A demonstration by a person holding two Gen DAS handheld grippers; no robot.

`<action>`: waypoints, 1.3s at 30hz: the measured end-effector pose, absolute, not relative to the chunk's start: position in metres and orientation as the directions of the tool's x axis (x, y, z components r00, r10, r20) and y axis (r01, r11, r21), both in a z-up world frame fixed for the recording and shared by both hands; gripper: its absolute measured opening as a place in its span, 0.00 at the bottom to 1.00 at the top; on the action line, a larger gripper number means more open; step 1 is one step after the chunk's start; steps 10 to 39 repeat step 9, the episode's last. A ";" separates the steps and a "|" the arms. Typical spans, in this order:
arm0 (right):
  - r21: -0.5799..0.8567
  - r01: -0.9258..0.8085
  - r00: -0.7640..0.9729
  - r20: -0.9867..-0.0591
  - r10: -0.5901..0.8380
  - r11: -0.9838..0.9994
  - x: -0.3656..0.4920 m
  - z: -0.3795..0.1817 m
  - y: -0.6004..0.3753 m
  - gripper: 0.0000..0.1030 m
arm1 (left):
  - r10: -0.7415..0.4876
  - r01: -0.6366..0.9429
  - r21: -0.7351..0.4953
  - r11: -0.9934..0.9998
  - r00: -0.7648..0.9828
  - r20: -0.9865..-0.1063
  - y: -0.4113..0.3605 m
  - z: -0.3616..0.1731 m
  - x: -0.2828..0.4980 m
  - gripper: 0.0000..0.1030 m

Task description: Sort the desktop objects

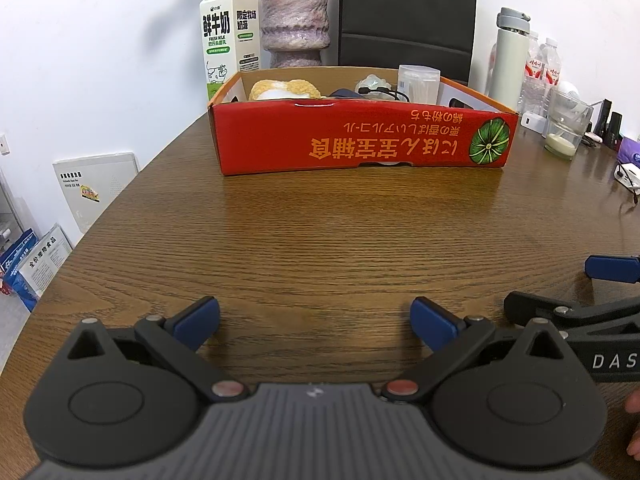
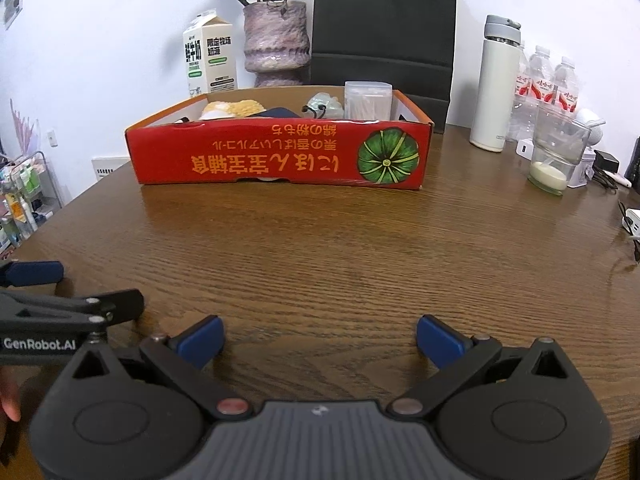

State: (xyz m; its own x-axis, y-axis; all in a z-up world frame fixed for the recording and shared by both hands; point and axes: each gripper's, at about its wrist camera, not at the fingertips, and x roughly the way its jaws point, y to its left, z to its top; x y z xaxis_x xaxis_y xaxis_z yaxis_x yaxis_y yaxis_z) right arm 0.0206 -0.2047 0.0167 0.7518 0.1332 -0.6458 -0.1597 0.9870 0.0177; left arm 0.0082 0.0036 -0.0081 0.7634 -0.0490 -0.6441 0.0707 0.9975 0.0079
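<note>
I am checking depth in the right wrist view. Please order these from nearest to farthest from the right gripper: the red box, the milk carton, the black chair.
From the right gripper:
1. Red box, straight ahead on the table.
2. Milk carton, behind the box, to the left.
3. Black chair, beyond the table's far edge.

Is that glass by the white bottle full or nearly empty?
Nearly empty: the glass holds only a shallow white layer at its bottom.

left wrist: low over table [image 1: 320, 240], facing red box [image 1: 360, 140] | right wrist: same, beside | shared: box, table
</note>
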 end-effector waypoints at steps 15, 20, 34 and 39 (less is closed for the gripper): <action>0.019 -0.165 0.751 -0.646 0.139 0.986 0.021 0.017 -0.205 1.00 | -0.048 0.069 0.009 0.998 0.763 -0.644 0.004 -0.008 0.009 1.00; 0.019 -0.165 0.751 -0.646 0.139 0.986 0.021 0.017 -0.205 1.00 | -0.048 0.069 0.009 0.998 0.763 -0.644 0.004 -0.008 0.009 1.00; 0.019 -0.165 0.751 -0.646 0.139 0.986 0.021 0.017 -0.205 1.00 | -0.048 0.069 0.009 0.998 0.763 -0.644 0.004 -0.008 0.009 1.00; 0.019 -0.165 0.751 -0.646 0.139 0.986 0.021 0.017 -0.205 1.00 | -0.048 0.069 0.009 0.998 0.763 -0.644 0.004 -0.008 0.009 1.00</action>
